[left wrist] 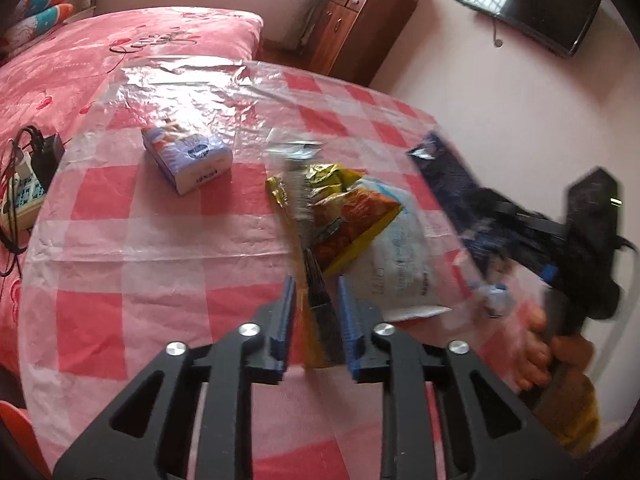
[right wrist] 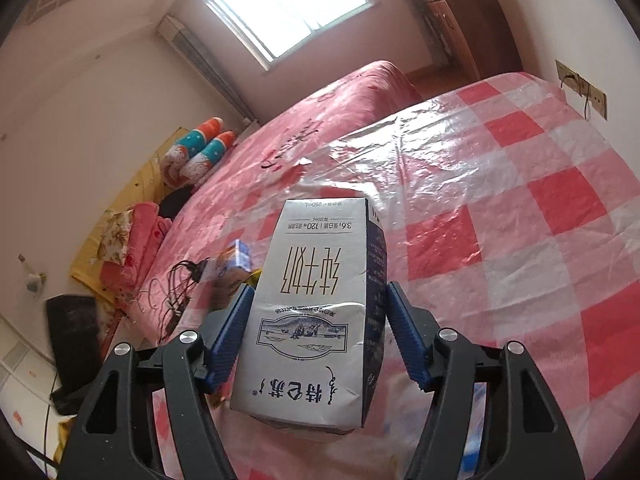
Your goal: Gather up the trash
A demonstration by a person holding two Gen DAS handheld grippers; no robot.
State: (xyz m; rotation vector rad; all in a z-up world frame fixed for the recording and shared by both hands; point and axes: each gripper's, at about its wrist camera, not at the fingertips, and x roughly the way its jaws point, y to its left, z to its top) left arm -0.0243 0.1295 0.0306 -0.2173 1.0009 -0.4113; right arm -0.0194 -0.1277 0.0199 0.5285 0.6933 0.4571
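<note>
Right, biggest first: bed (left wrist: 60, 72) with pink cover behind, and the table (left wrist: 132, 248) under a pink-and-white checked cloth with clear plastic on top. My right gripper (right wrist: 316, 328) is clamped on a milk carton (right wrist: 316, 312), fingers pressed on both its sides, carton lifted off the table, print upside down to the camera. In the left wrist view that carton (left wrist: 444, 172) shows blurred at the right edge of the table, with the hand (left wrist: 540, 356) on the gripper handle below it. My left gripper (left wrist: 313, 308) is closed most of the way on the edge of a clear bag (left wrist: 400, 260), a thin strip of it between the pads. Inside the bag, yellow and orange snack wrappers (left wrist: 344, 216). Tissue pack (left wrist: 188, 156) lies alone on the table, well left of the bag. Power strip (left wrist: 24, 196) with cables on the bed.
</note>
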